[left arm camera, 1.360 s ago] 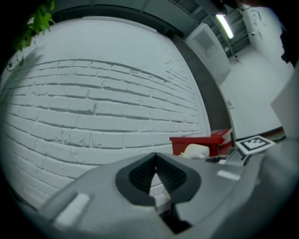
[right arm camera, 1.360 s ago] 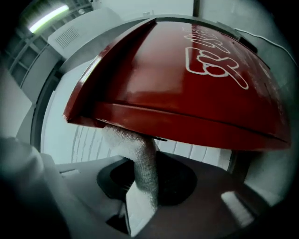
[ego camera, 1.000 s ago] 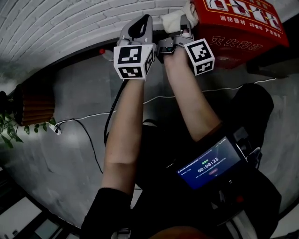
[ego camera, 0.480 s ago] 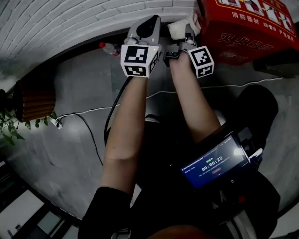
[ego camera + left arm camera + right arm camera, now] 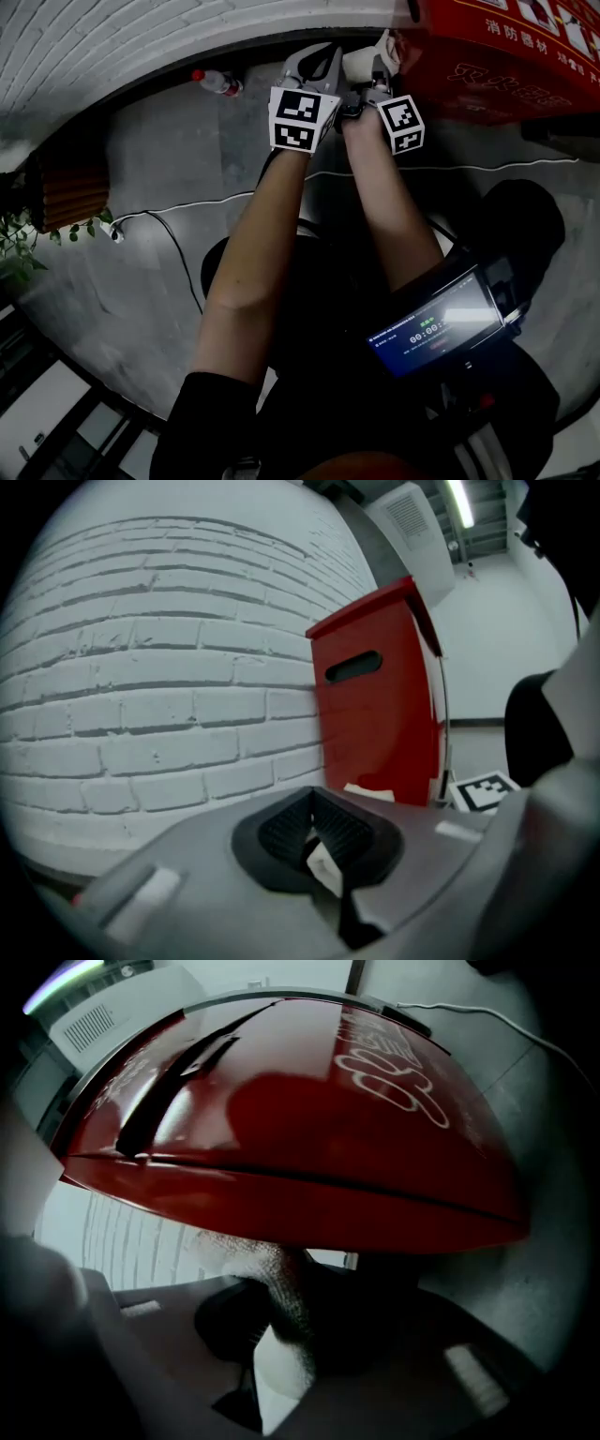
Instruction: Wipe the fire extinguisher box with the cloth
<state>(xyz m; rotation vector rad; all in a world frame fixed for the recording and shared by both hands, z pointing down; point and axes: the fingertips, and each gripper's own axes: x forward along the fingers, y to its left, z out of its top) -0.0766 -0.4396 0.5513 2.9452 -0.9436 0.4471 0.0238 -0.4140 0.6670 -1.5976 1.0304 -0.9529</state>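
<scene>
1. The right tongs (image 5: 277,1335) are clamped on the white cloth (image 5: 281,1288), which bunches out from between the jaws.
2. Just beyond their tips, the cloth presses against an edge of the red fire extinguisher box (image 5: 281,1147), which fills the view ahead of them.
3. The left tongs (image 5: 314,819) sit just beside the right ones, with their jaws together and nothing held. The box is ahead and to their right, not touching them.
4. Behind the box, ahead of both tongs, is the white brick wall (image 5: 159,696).
5. Well to the left of the left tongs, a plastic bottle (image 5: 216,82) lies on the floor by the wall.
6. The wiping step appears to be in hand, at the box's near edge. The next move calls for a firm clamp on the cloth, steady pressure, and a drag along the red surface, with the left tongs held clear.
</scene>
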